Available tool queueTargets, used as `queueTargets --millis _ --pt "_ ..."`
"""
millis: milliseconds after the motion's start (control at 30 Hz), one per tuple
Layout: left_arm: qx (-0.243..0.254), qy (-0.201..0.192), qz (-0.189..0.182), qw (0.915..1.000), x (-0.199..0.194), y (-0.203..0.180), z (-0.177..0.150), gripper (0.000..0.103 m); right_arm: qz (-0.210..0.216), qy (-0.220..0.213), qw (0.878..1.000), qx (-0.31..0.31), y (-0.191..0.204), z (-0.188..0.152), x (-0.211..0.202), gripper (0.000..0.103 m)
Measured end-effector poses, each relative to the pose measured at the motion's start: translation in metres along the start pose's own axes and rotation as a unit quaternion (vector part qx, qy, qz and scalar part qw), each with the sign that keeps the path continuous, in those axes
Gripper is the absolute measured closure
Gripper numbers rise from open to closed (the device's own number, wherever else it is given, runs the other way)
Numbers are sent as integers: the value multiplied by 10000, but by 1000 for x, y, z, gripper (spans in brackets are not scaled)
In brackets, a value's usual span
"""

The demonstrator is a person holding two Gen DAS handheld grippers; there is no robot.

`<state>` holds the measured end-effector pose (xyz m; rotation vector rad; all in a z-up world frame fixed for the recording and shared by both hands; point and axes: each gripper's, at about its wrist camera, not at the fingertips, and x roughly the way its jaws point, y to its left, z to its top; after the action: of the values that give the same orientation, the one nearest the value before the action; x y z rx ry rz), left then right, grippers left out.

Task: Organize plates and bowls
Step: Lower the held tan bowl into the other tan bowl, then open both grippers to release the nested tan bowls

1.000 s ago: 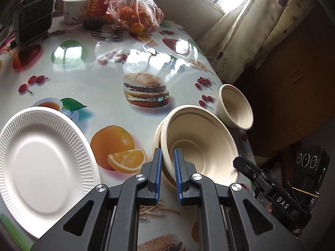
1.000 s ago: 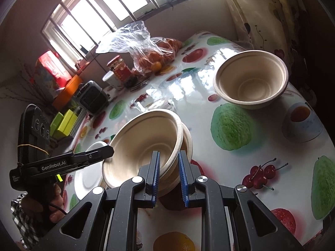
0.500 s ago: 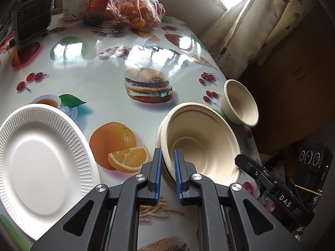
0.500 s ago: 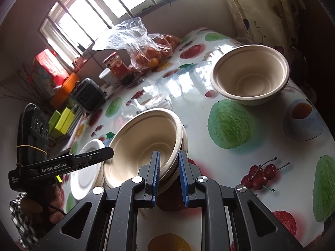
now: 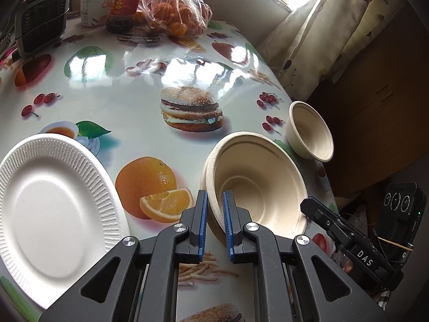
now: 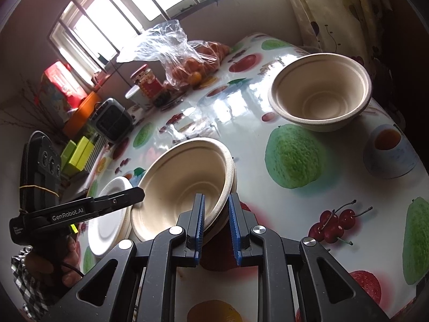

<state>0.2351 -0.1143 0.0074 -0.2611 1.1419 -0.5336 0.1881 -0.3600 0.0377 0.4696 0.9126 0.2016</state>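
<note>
Two nested beige pulp bowls [image 5: 254,182] sit tilted on the fruit-print tablecloth. My left gripper [image 5: 214,201] is shut on their near rim. My right gripper [image 6: 215,204] is shut on the opposite rim of the same stack [image 6: 182,185]. Each gripper shows in the other's view: the right gripper [image 5: 348,230] at lower right, the left gripper [image 6: 80,209] at lower left. A single beige bowl [image 6: 319,96] stands apart near the table edge and also shows in the left wrist view [image 5: 311,131]. A white paper plate [image 5: 53,209] lies to the left, also in the right wrist view [image 6: 110,214].
At the table's far side stand a bag of oranges [image 5: 177,8], a red jar [image 5: 126,2], a white tub [image 5: 93,5] and a small black heater [image 5: 40,18]. A curtain [image 5: 321,26] hangs past the table's right edge.
Both grippers keep their hold on the nested bowls. The stack has shifted slightly nearer the single bowl and tilted a little.
</note>
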Motion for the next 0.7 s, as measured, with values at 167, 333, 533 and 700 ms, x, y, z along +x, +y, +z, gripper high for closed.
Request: queueTargets --millis 167,333,533,700 --pt "10 -8 44 10000 0 0 0 91 -10 -7 10000 -9 1 -1 0 85" --pt "64 -28 95 9999 1 0 -1 91 -7 -1 10000 -12 0 0 1 85" --pt "64 -32 107 9999 1 0 -1 91 -22 -4 10000 -5 1 -1 1 85" --pt "49 -18 129 9999 1 0 -1 91 -23 -2 10000 -6 1 0 1 85"
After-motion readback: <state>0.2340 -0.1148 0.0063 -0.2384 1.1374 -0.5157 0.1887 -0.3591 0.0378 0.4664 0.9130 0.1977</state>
